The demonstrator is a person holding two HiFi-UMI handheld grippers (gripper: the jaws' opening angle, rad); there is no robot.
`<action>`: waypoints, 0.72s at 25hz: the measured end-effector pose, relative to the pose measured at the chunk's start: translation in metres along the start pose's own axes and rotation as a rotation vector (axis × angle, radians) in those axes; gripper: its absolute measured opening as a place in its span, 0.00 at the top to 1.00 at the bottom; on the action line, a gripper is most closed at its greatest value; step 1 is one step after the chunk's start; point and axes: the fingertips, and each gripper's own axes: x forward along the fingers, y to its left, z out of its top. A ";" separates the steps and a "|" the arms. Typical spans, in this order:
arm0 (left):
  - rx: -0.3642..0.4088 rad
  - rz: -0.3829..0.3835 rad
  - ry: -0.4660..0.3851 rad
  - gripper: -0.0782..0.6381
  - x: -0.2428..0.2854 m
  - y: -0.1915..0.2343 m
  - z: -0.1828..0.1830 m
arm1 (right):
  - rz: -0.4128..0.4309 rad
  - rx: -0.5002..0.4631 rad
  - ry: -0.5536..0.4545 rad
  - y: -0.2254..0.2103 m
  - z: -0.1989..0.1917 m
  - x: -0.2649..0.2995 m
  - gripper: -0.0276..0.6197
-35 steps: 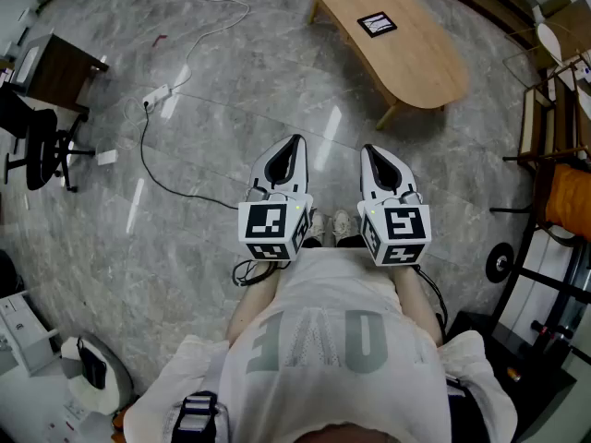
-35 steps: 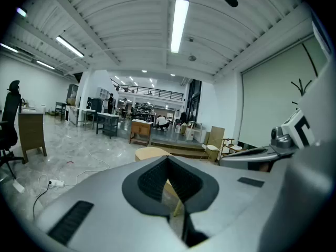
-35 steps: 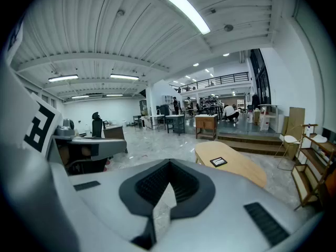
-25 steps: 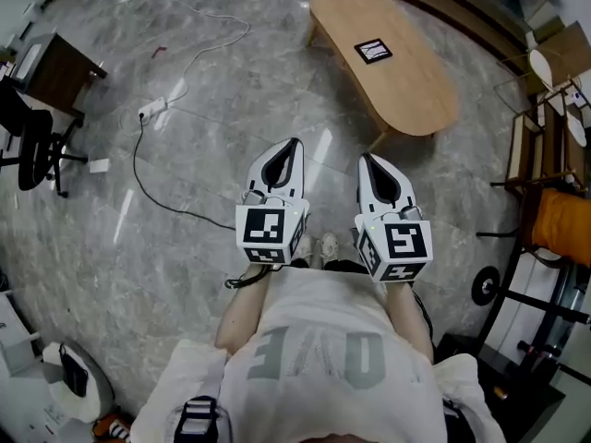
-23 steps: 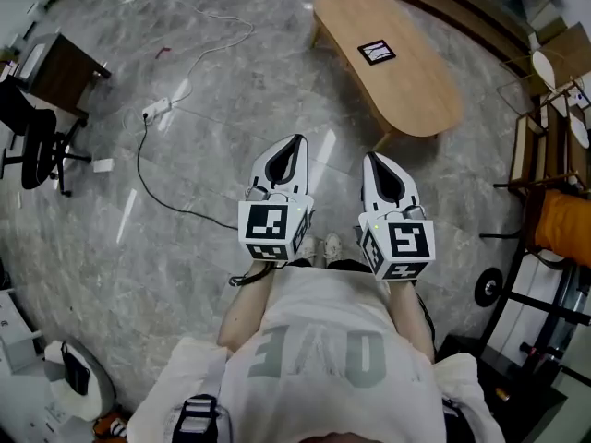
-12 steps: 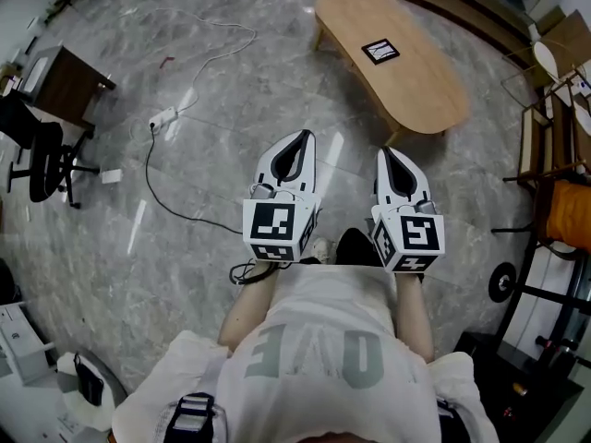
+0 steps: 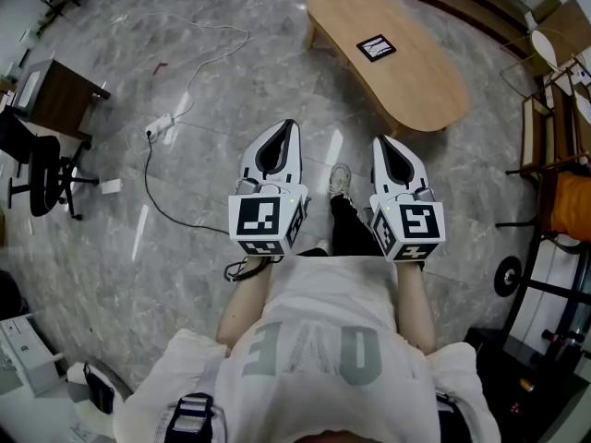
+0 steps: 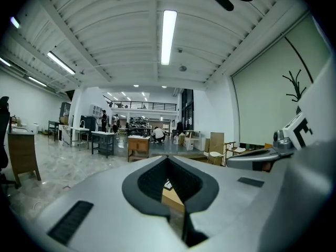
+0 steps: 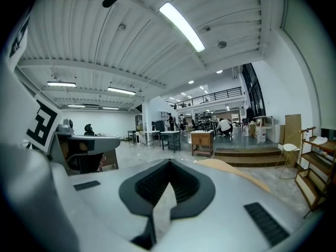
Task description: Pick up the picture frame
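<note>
The picture frame (image 7: 376,47), a small dark-edged rectangle with a white face, lies flat on the long wooden table (image 7: 416,81) at the head view's top right. Both grippers are held out level over the floor, well short of the table. My left gripper (image 7: 292,125) has its jaws together and holds nothing. My right gripper (image 7: 379,141) looks the same, shut and empty. In the left gripper view the frame (image 8: 167,184) and table (image 8: 173,199) peek through the gap behind the left gripper's (image 8: 168,158) pads. The right gripper view shows the table (image 9: 236,172) past the right gripper (image 9: 169,161).
A white power strip (image 7: 159,123) and its black cable lie on the marble floor to the left. A dark wooden cabinet (image 7: 51,86) and an office chair (image 7: 37,155) stand far left. Chairs and racks (image 7: 554,192) line the right side. The person's shoe (image 7: 340,179) is between the grippers.
The person has stepped forward, one leg and shoe now out between the grippers. Both grippers moved along with the body toward the table. Their jaws stayed together.
</note>
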 end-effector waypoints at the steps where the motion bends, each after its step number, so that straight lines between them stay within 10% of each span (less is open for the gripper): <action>1: -0.003 0.006 0.000 0.88 0.004 0.002 -0.001 | 0.002 0.004 -0.006 -0.003 0.001 0.005 0.95; 18: 0.033 0.033 0.009 0.88 0.193 0.043 0.012 | 0.109 0.003 0.020 -0.090 0.018 0.190 0.95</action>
